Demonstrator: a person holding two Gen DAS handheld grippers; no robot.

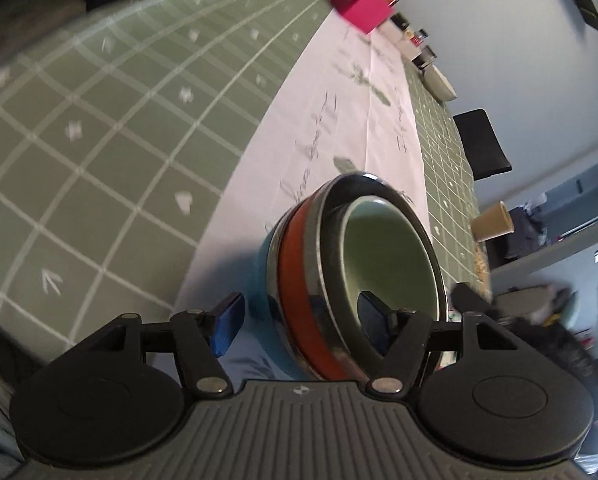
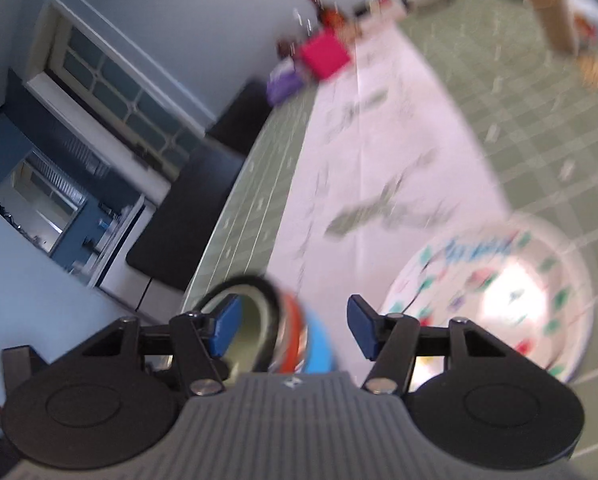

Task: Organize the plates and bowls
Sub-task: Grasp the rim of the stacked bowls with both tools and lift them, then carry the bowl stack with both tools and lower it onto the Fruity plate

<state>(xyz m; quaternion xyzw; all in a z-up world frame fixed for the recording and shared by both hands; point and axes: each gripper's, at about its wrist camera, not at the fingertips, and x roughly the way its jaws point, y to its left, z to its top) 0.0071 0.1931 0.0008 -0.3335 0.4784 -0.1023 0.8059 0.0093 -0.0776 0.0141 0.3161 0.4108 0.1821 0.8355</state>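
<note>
Your left tongs (image 1: 299, 322) stand wide around the near wall of the bowl stack (image 1: 355, 272): one pad sits inside the green inner bowl, the other outside by the blue one, and neither visibly presses, so nothing is held. Your right tongs (image 2: 295, 328) are also apart and empty; the same stack lies just ahead of them, between the pads but toward the left one, though blur makes contact hard to judge. The patterned plate (image 2: 495, 300) rests on the table (image 1: 99, 140) ahead and to the right of the right tongs, apart from the stack. As far as you can see, the bowls are already nested, green in steel and orange in blue. The plate remains unsorted, and a pale dish (image 1: 439, 80) far ahead of the left tongs may too.
</note>
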